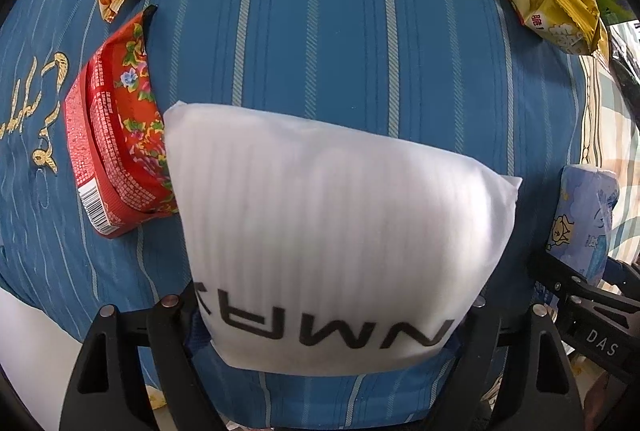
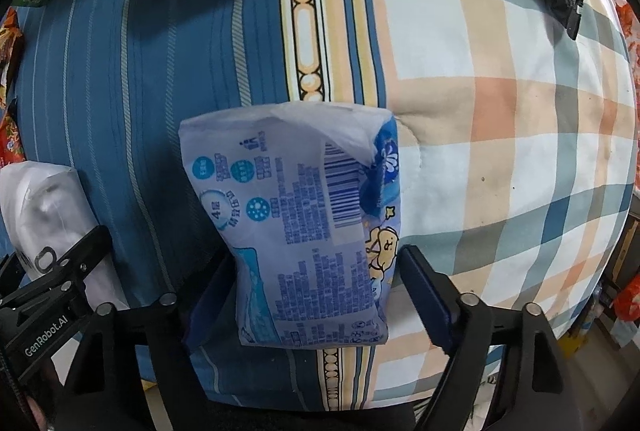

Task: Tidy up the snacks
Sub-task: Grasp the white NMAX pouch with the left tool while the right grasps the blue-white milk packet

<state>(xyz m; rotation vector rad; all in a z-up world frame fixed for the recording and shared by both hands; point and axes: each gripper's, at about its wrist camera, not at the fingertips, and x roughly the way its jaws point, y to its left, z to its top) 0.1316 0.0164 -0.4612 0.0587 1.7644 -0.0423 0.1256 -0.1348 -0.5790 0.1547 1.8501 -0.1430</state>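
Left tongs are clamping the white packet, right tongs are clamping the blue packet, both long axes pointing toward twelve o'clock.

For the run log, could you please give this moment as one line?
left tool: holds white pack | right tool: holds blue pack

Both grippers, left gripper and right gripper, are built of black plastic, fitted with silver screws and blue-padded fingers, and marked "GenRobot.AI".
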